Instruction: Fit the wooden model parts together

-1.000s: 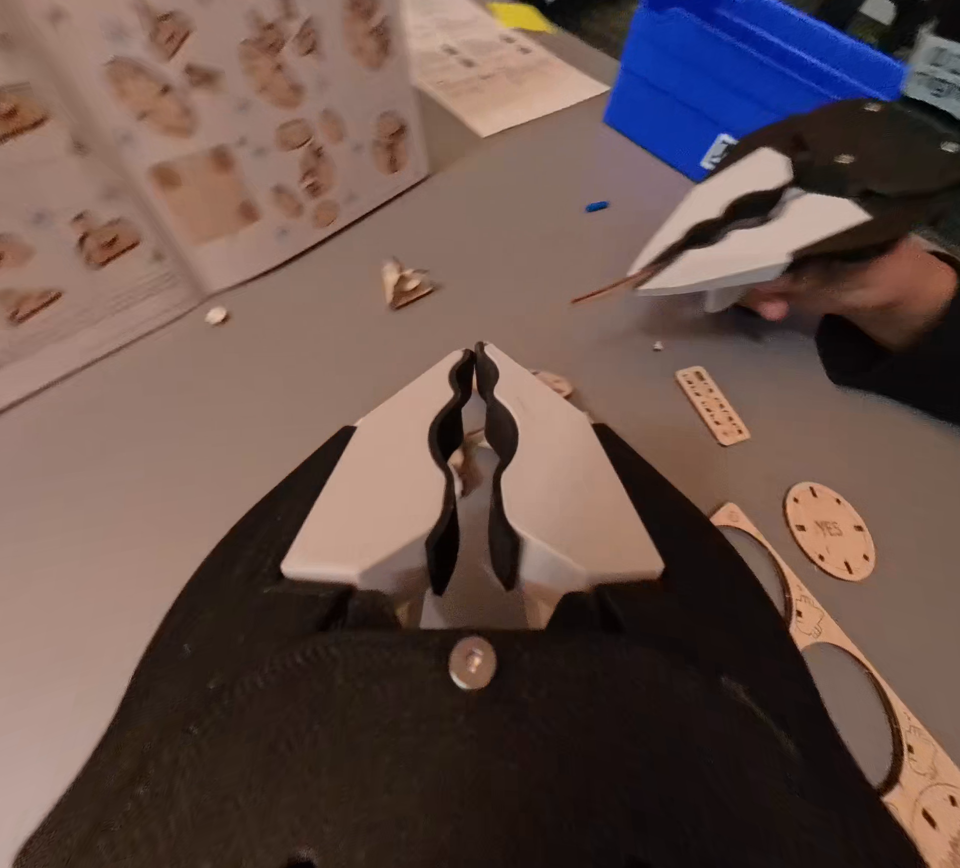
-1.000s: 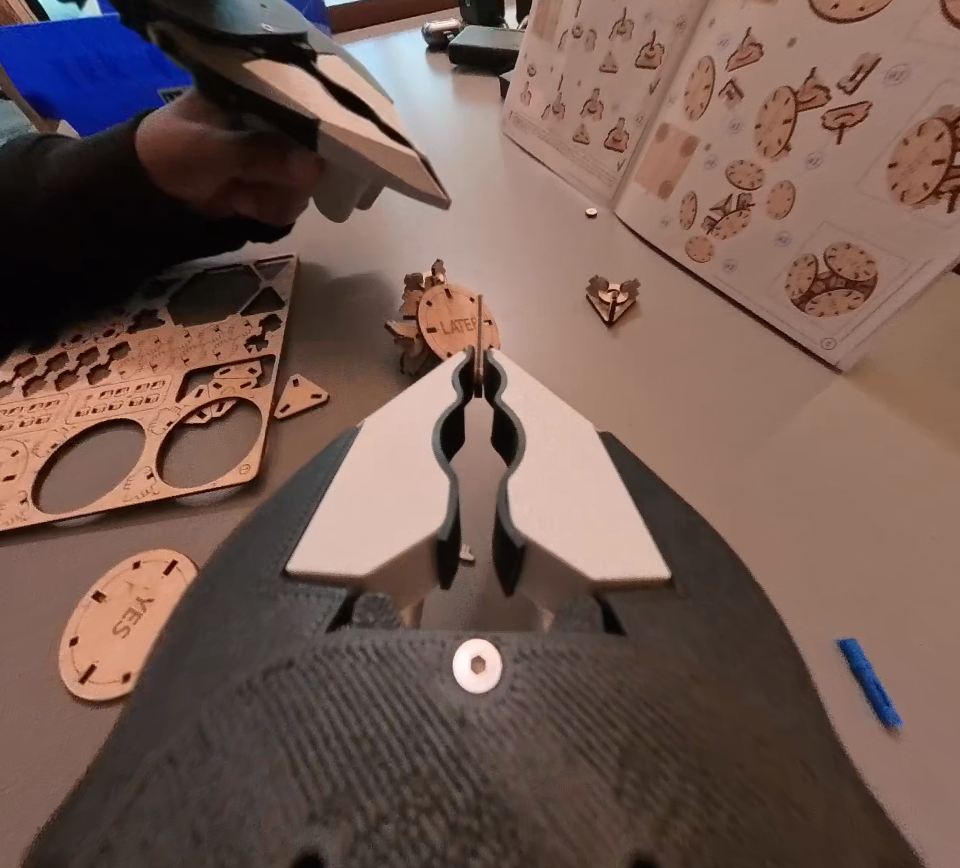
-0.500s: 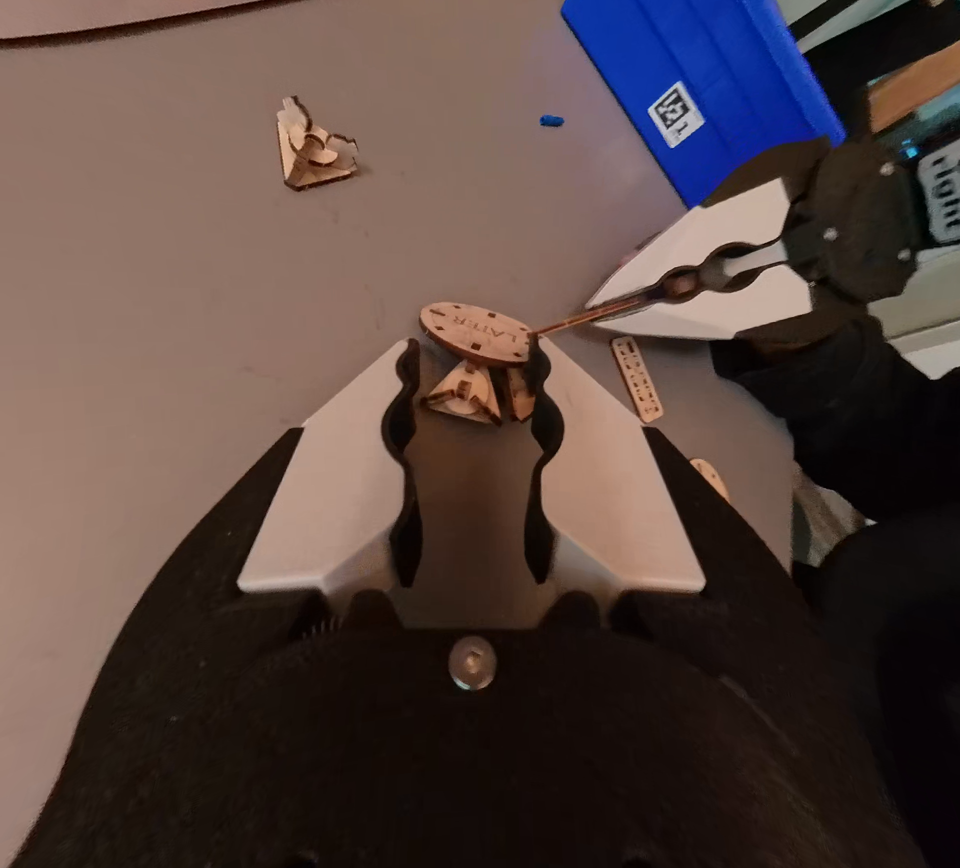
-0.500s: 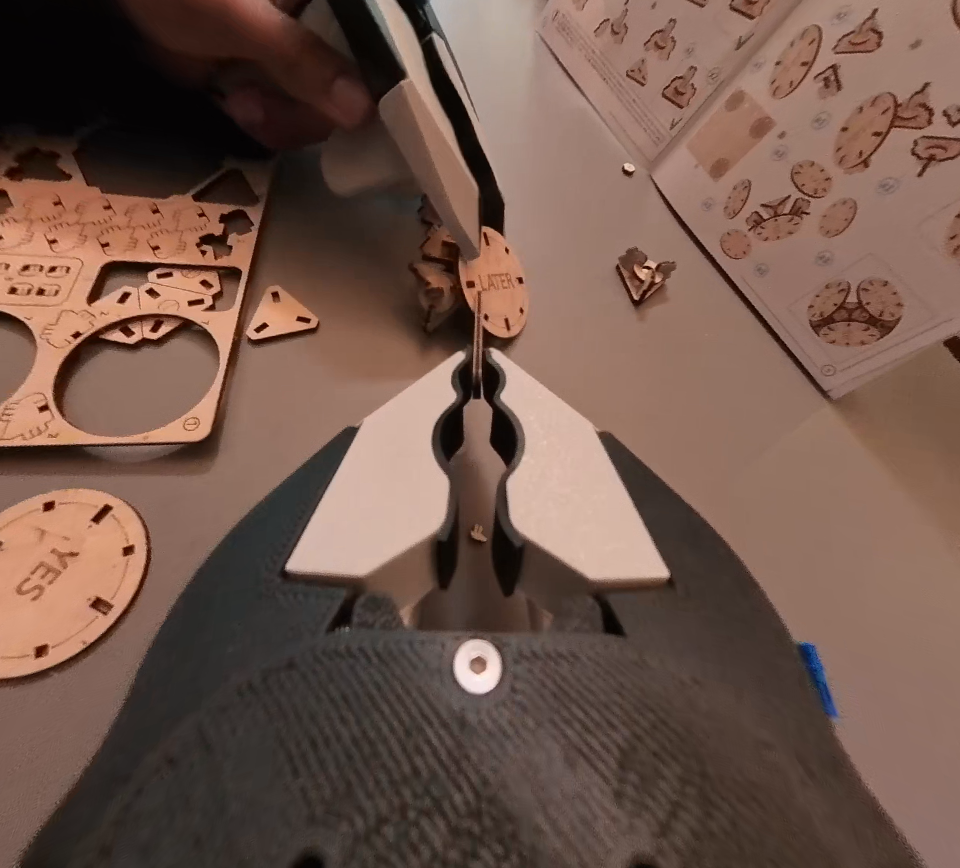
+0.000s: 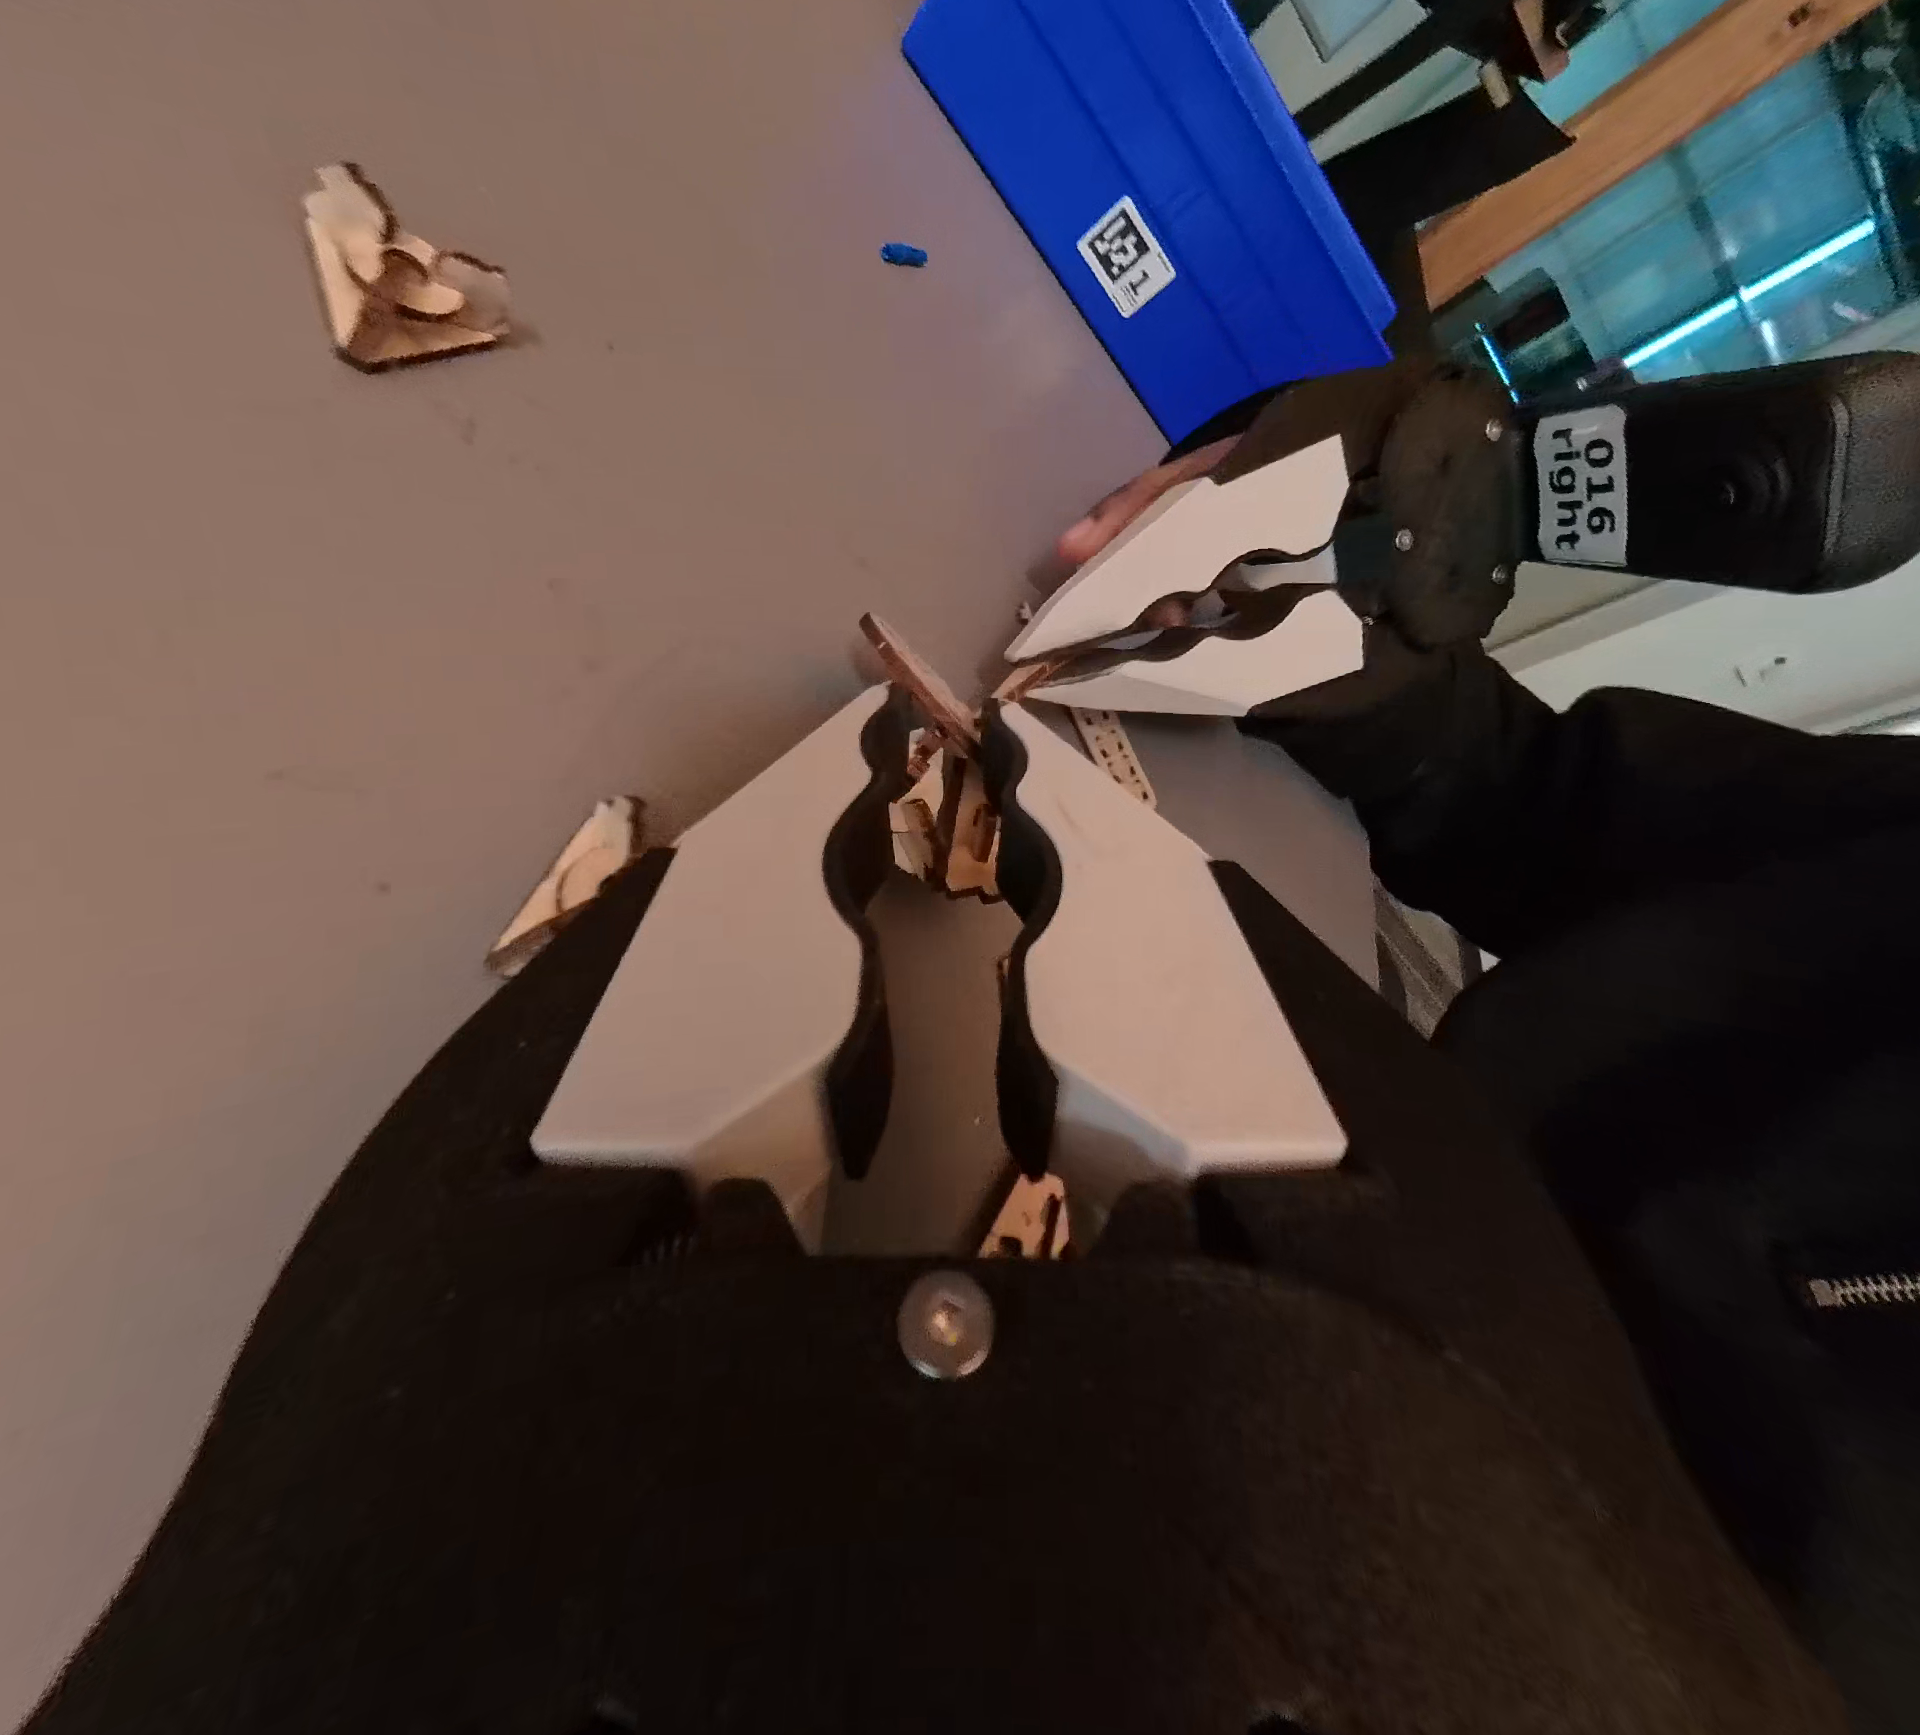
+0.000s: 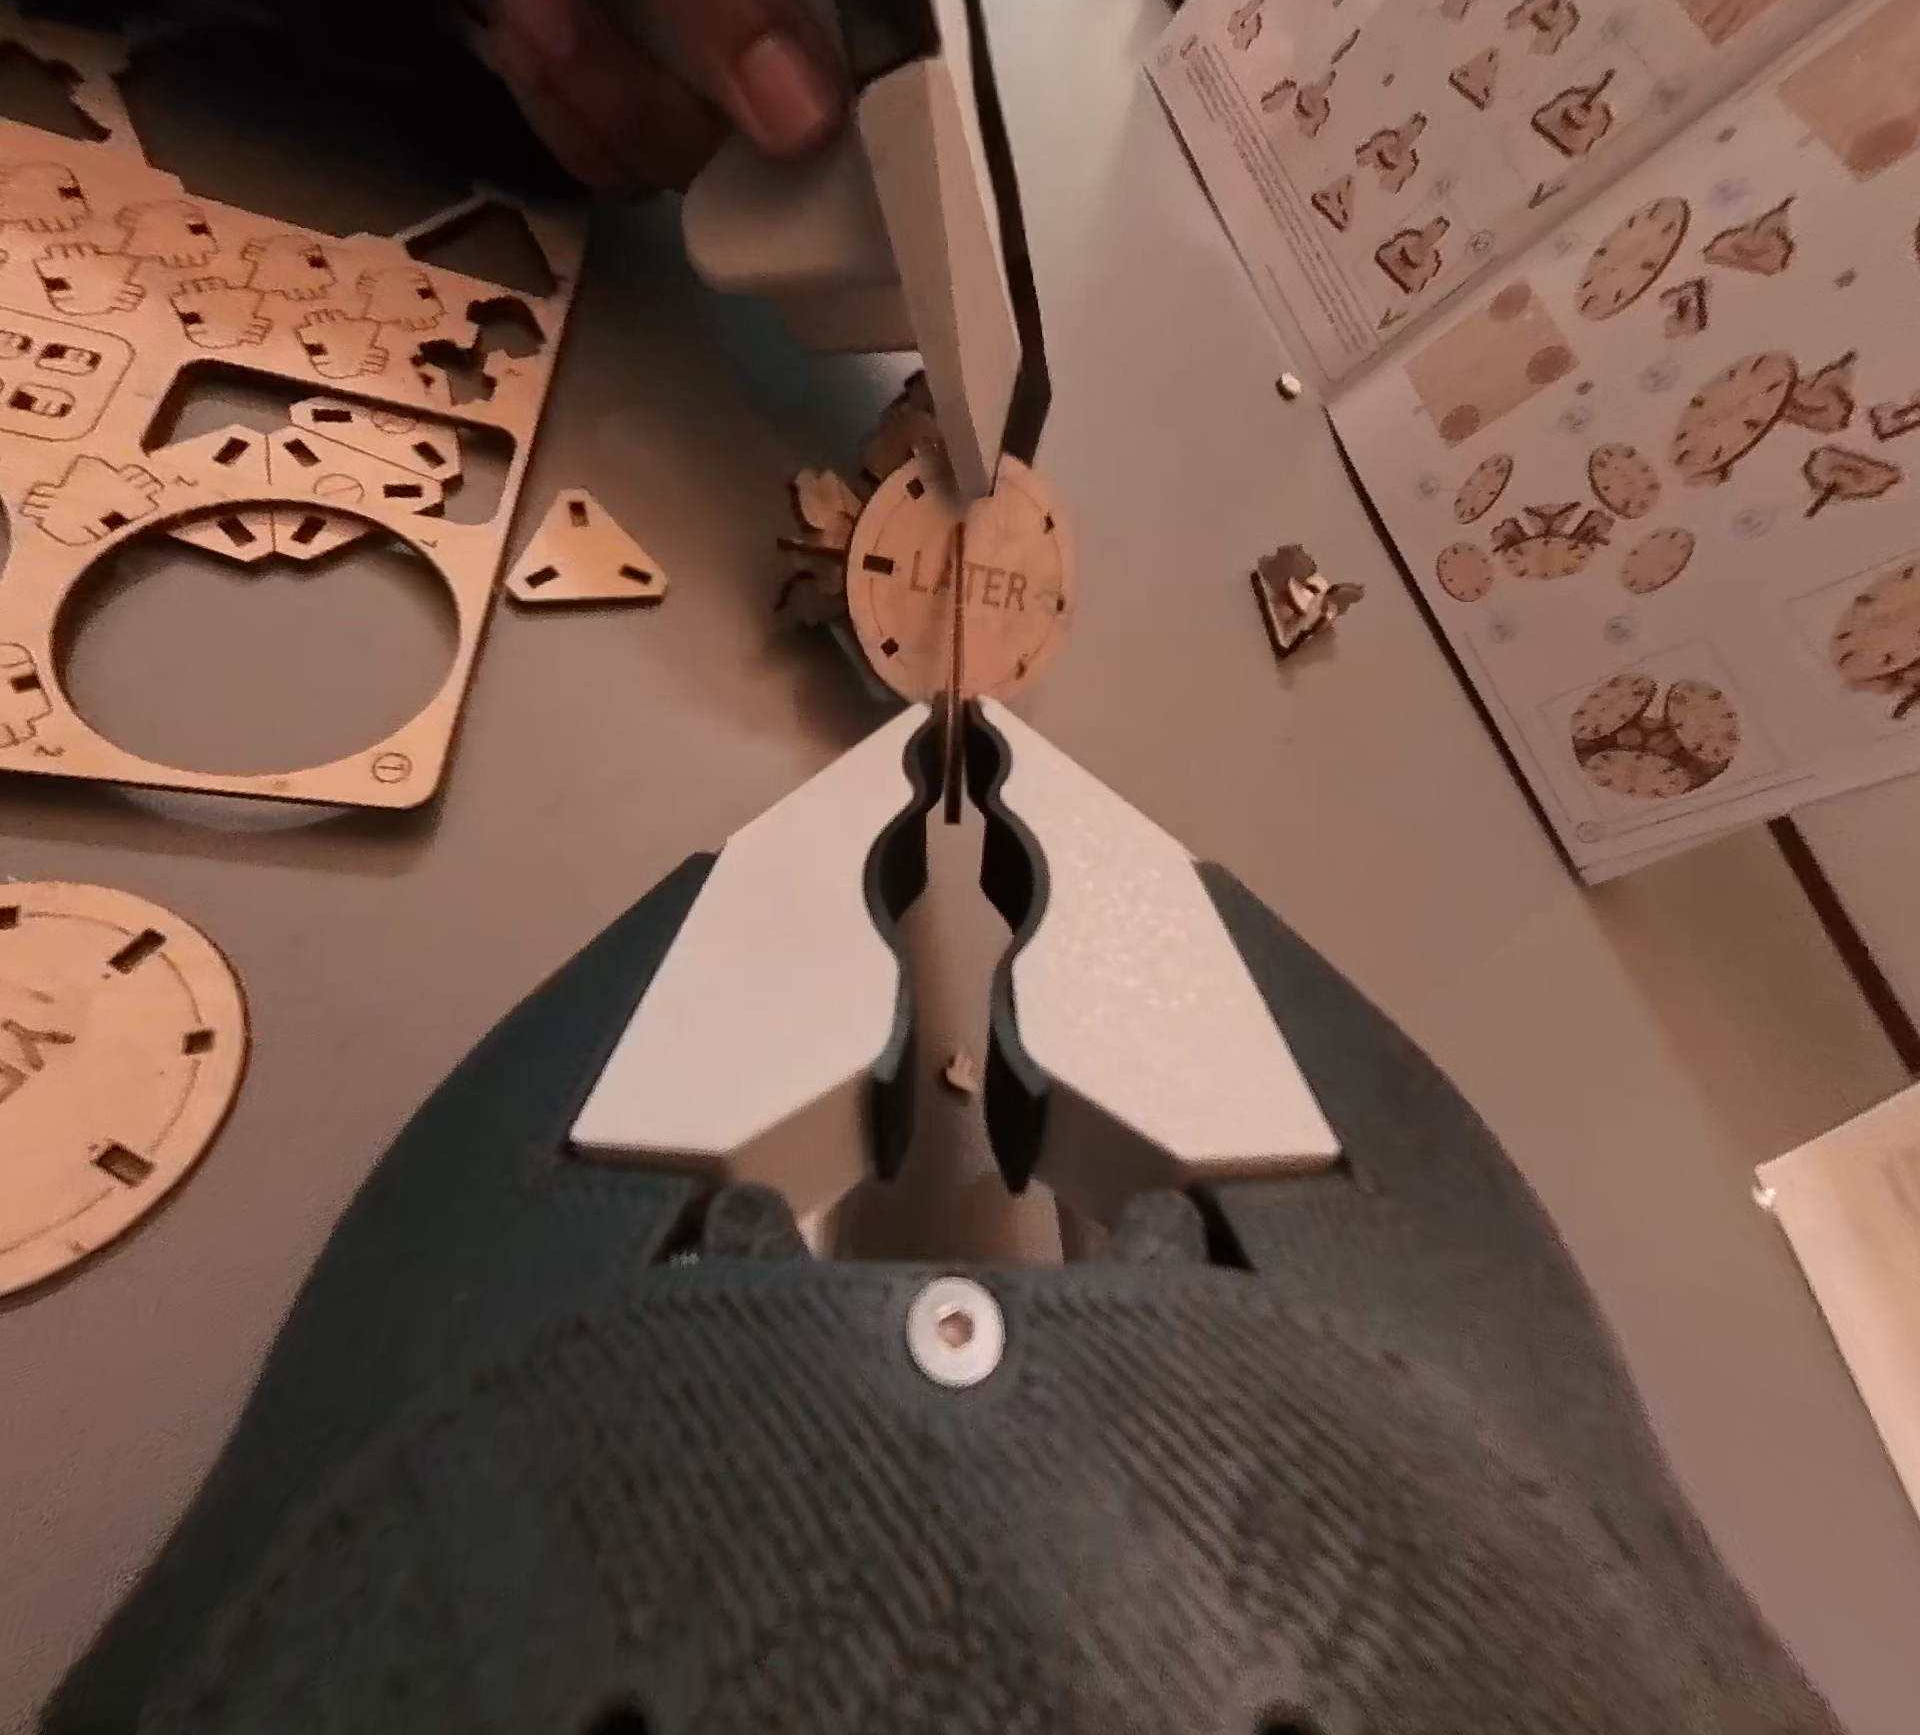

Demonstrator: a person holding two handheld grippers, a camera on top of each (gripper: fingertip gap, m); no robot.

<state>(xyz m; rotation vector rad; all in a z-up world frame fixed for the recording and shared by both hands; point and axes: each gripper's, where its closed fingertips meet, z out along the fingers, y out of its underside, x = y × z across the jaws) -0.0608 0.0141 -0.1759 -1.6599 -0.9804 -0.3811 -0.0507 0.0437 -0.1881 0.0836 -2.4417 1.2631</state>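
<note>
Tongs on my left [image 5: 940, 729] are clamping the wooden disc assembly [image 6: 956, 584] steady, while my right tongs [image 6: 951, 719] are pinching a thin wooden strip [image 6: 952, 646] edge-on against its face.

At frame centre the left gripper [image 5: 940, 735] jaws clamp a small wooden assembly [image 5: 935, 812] topped by a tilted disc. From the right, the right gripper [image 5: 1013, 686] pinches a thin wooden strip. A blue bin [image 5: 1132, 127] sits on the grey worktop [image 5: 623, 490], upper right.
</note>
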